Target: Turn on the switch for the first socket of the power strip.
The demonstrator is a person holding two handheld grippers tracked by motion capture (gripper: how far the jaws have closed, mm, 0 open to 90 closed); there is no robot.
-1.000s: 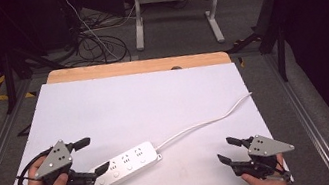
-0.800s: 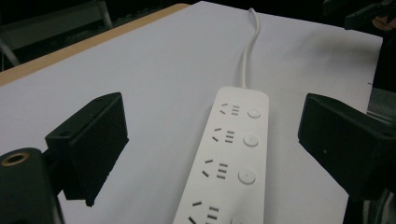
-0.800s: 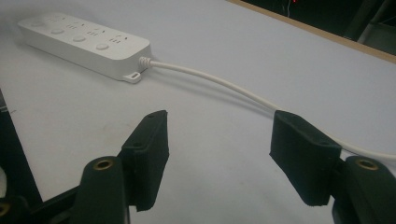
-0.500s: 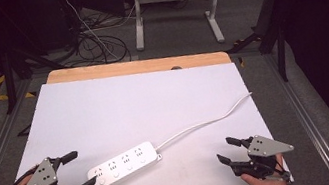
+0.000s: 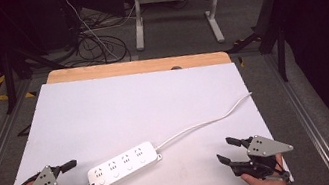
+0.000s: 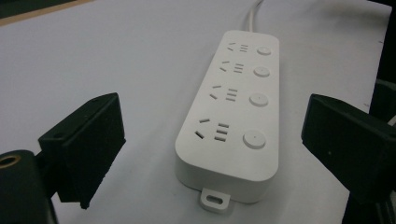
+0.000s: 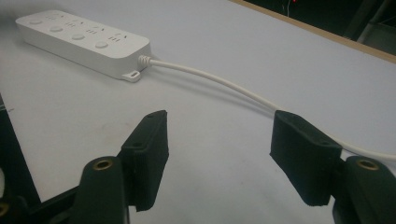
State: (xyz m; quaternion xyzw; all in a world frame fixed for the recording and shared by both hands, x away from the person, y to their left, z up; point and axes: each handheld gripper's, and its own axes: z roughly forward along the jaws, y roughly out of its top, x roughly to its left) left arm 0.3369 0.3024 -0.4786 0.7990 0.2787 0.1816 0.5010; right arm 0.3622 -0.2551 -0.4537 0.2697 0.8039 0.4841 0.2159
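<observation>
The white power strip [image 5: 123, 166] is laid flat near the tabletop's [image 5: 129, 103] front edge. The left gripper [image 5: 76, 178] is held released just beside its end; the right gripper [image 5: 226, 150] is released near the front right corner.

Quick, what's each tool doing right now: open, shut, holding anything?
Left tool: open, holding nothing, just short of the white plastic four-socket power strip.
Right tool: open, holding nothing, off to the strip's side.
</observation>
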